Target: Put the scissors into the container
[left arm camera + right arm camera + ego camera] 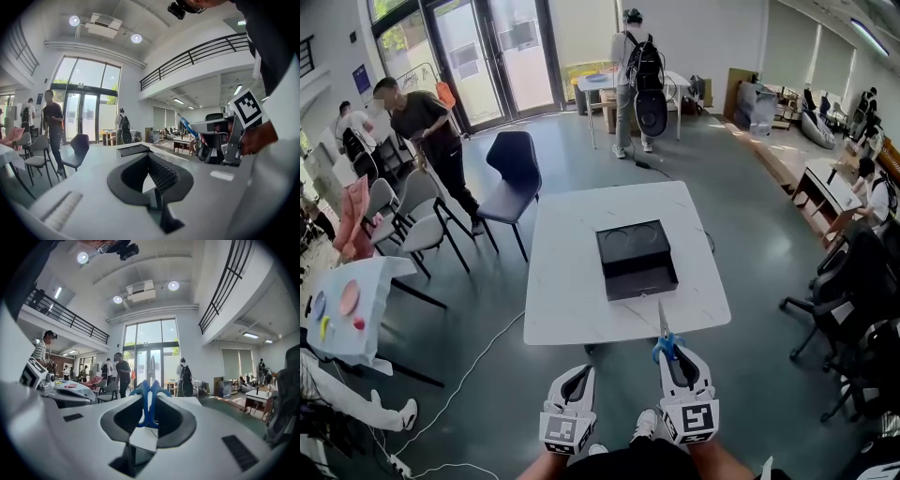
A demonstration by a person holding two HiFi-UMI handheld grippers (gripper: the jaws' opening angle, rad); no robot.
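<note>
Head view is showing the right tongs point(673, 361) squeezing the blue handles of the scissors point(663, 326), holding them up by the near edge of the bench point(567, 291). The blades are pointing straight ahead at the black container point(636, 258) sitting in the middle of the bench, so the right tongs are nearer. The left tongs point(577, 380) are hanging closed on nothing.

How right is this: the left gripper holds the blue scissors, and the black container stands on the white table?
Wrong gripper. The right gripper holds the blue scissors, as the right gripper view shows; the left gripper holds nothing. The black container does stand on the white table.
</note>
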